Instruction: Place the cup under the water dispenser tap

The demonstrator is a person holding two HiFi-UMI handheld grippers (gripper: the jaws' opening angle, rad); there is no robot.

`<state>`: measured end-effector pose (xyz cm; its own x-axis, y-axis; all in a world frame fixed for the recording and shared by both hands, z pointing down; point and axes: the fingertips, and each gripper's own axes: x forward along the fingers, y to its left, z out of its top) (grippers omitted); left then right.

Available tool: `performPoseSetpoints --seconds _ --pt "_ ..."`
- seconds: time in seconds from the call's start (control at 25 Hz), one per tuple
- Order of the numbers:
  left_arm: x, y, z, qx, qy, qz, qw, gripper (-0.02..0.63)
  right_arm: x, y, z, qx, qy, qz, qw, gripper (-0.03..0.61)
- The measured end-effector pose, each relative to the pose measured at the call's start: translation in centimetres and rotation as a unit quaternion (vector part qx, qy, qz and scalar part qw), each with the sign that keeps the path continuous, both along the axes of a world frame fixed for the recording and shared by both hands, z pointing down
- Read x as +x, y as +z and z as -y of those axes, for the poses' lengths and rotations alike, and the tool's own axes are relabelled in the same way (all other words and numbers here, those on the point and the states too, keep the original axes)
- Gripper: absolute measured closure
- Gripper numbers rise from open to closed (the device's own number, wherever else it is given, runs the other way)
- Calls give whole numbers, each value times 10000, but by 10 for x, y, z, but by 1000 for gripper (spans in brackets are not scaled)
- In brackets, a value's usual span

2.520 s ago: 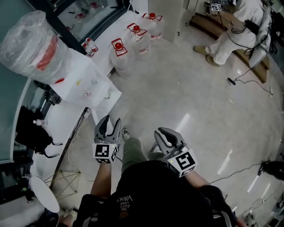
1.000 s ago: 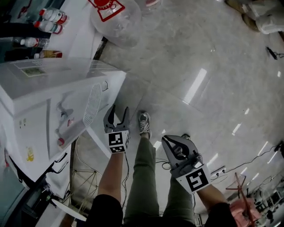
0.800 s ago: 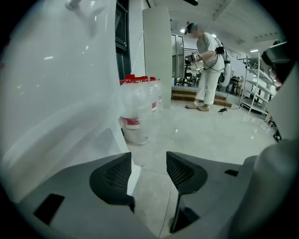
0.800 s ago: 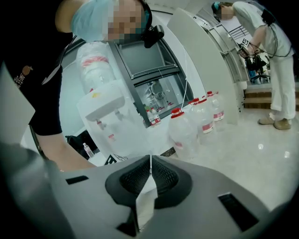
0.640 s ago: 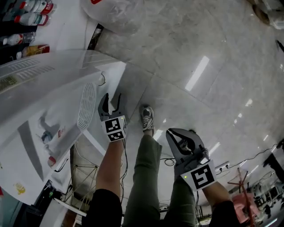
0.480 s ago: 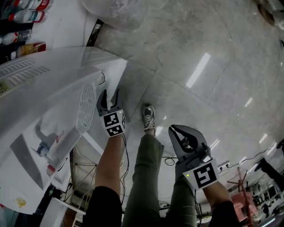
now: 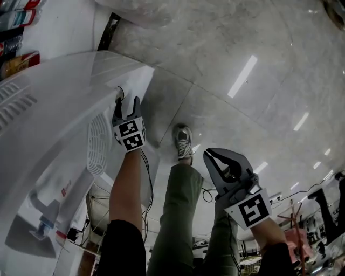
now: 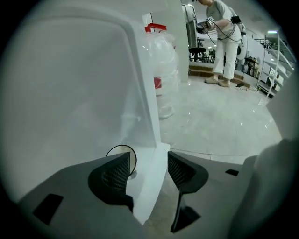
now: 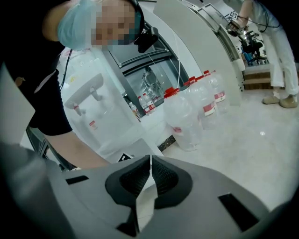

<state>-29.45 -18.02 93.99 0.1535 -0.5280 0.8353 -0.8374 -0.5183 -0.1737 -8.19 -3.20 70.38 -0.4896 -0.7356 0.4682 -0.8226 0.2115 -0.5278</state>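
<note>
No cup in view; task looks unstarted.
Left gripper (image 8: 148,161) just opening, empty, by dispenser (image 7: 48,135) at 9 o'clock; right gripper (image 9: 150,168) clenched, empty.

dispenser (image 7: 59,102) L | L tool (image 7: 126,106) by its corner | R tool (image 7: 210,156) well R, over floor (image 7: 242,54)

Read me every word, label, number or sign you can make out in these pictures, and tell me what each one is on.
Nothing here reads as legible text.
Red label on the water dispenser: too small to read.
Red labels on the water jugs: blurred.
Labels on the bottles: blurred.
Square patterns on the left hand-held gripper and right hand-held gripper: coded markers, no letters.
</note>
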Motion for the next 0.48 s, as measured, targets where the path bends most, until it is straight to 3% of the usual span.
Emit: performPoseSetpoints --seconds 0.32,0.48 --pt "-26 36 17 -361 268 805 9957 365 9 30 -6 -204 116 -14 9997 534" --pt "-21 48 21 -574 672 1192 9889 367 19 42 -13 -334 214 -86 9992 533"
